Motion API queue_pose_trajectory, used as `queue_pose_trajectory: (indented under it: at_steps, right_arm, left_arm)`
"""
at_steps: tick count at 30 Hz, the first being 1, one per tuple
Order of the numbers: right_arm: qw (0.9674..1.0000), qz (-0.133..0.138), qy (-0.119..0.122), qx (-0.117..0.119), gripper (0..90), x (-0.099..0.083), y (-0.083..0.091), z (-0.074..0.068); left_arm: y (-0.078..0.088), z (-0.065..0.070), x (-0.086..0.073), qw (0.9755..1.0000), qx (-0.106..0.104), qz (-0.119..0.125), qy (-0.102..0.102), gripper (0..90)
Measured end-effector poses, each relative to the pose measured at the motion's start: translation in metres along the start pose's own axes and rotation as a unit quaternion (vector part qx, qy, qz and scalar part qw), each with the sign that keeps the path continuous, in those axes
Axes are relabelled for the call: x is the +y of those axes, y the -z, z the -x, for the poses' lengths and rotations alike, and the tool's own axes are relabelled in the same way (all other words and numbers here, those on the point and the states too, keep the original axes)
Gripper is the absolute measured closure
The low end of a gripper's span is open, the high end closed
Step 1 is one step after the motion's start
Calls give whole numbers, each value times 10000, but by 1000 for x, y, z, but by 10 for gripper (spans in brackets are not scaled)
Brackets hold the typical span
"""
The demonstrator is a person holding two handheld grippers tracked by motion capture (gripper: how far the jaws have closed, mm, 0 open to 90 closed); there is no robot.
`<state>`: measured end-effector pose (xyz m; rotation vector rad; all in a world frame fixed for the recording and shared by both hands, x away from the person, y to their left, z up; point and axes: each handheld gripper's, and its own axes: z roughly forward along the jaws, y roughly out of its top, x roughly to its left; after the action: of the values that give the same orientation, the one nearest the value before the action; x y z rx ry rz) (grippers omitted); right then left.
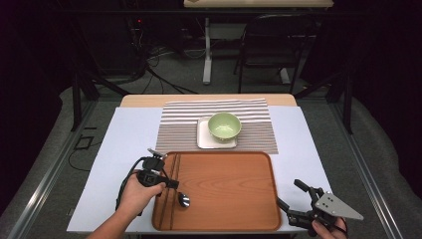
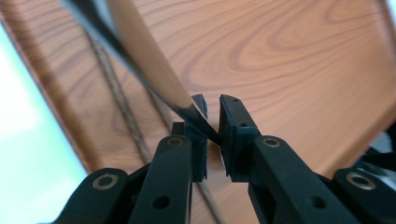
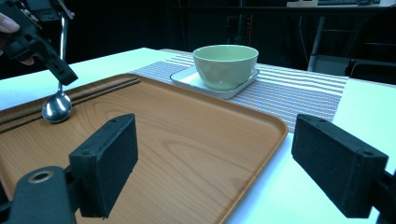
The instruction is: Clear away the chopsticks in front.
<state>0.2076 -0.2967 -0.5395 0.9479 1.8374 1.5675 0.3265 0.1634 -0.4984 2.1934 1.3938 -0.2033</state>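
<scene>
- Spoon [image 3: 57, 108]: handle pinched between the left gripper [image 2: 212, 121] jaws, clamped near its top end; bowl end hangs down, touching or just above the tray [image 1: 234, 191] near its left edge, beside the chopsticks [image 1: 172, 174].
- Right gripper [image 1: 293, 194]: jaws wide apart, nothing between them, at the tray's right front corner, well apart from spoon.
- Spoon is polished metal, slim handle, round shiny bowl.
- Tray: wood-grain, rounded corners, raised rim.
- Chopsticks: dark, thin, lying parallel along tray's left rim.
- Green bowl [image 1: 224, 126]: glossy, round, sits on a white square plate [image 1: 203, 139] on a striped placemat [image 1: 174, 127], behind tray.
- Surface [image 1: 124, 144]: pale, matte.
</scene>
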Motion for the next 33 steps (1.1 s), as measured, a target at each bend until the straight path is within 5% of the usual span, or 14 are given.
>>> queue_pose_trajectory:
  at_steps: [14,22,30,33]
  right_arm:
    - [10000,17,30,15,142,0,0,0]
    - [10000,21,25,22,142,1,0,0]
    - [10000,20,28,26,142,1,0,0]
    - [10000,18,32,32,141,1,0,0]
  left_arm:
    - [-14,-3,26,9991,214,-365,71,792]
    - [-26,-3,37,9990,356,-265,45,794]
    - [-39,0,42,9998,197,-75,-32,792]
    - [-46,0,43,9992,382,-75,-97,774]
